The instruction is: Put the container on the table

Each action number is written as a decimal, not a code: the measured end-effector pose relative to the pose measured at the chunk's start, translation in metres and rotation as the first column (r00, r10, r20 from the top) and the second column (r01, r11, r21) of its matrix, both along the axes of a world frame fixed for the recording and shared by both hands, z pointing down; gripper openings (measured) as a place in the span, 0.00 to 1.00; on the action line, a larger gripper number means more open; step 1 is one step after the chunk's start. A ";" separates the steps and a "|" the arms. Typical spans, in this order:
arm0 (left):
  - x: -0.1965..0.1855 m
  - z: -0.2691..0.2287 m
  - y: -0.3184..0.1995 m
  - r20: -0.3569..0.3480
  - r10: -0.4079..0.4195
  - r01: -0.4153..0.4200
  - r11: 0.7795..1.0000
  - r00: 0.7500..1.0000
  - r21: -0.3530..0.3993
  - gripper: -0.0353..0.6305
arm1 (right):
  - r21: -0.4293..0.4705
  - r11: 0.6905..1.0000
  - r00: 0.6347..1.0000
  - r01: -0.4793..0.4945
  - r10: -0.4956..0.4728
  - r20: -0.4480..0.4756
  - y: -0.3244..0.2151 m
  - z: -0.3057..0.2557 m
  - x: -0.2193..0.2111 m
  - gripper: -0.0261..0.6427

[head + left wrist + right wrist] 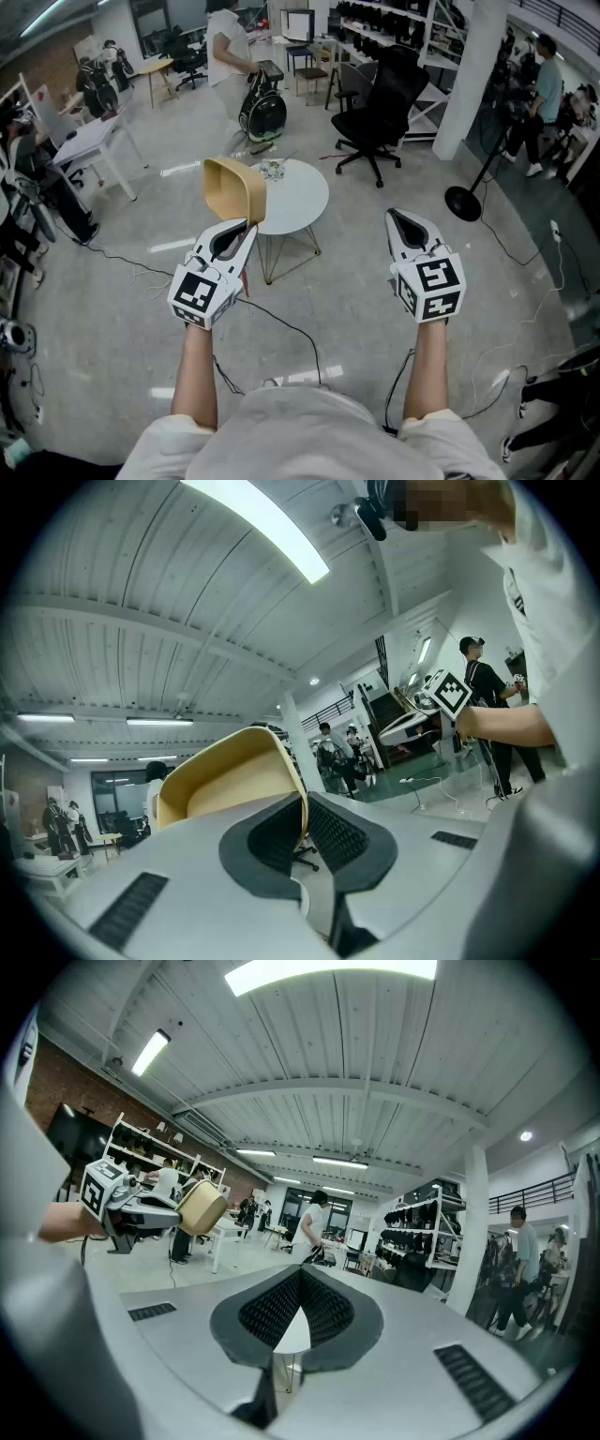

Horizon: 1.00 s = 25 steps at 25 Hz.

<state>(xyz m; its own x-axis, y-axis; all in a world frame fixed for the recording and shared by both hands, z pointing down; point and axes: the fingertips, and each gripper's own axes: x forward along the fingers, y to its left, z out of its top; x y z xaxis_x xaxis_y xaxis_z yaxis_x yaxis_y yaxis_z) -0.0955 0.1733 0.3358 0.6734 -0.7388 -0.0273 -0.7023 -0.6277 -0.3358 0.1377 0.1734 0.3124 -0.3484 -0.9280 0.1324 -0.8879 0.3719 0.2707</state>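
Container (234, 190) (tan, tipped on its side) is up in the air, its rim pinched in the left tool (247, 227), beside the left edge of the round white bench (302, 199), w/ right tool (401, 217) clenched on nothing.

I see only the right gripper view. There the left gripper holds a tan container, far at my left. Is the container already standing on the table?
Observer: No. In the head view the container is held in the air and overlaps only the left edge of the round white table.
Operator: How is it gripped?
Observer: The left gripper view shows the left gripper with its jaws shut on the container's thin wall, one pad inside and one outside.
Operator: Is there something on the table?
Observer: Yes. In the head view a small item lies near the far edge. It is too small to identify.
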 end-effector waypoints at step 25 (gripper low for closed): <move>0.007 0.039 -0.164 0.023 -0.021 0.022 1.000 1.000 -0.022 0.11 | -0.011 0.996 0.992 0.084 -0.083 0.094 -0.154 0.032 -0.002 0.06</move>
<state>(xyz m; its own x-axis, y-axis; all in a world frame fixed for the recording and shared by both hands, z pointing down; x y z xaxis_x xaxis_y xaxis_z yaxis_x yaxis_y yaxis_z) -0.0885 0.0092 0.3752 0.6575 -0.7535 0.0045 -0.7081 -0.6199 -0.3381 0.1359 0.0192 0.3447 -0.4361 -0.8932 0.1095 -0.8747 0.4493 0.1818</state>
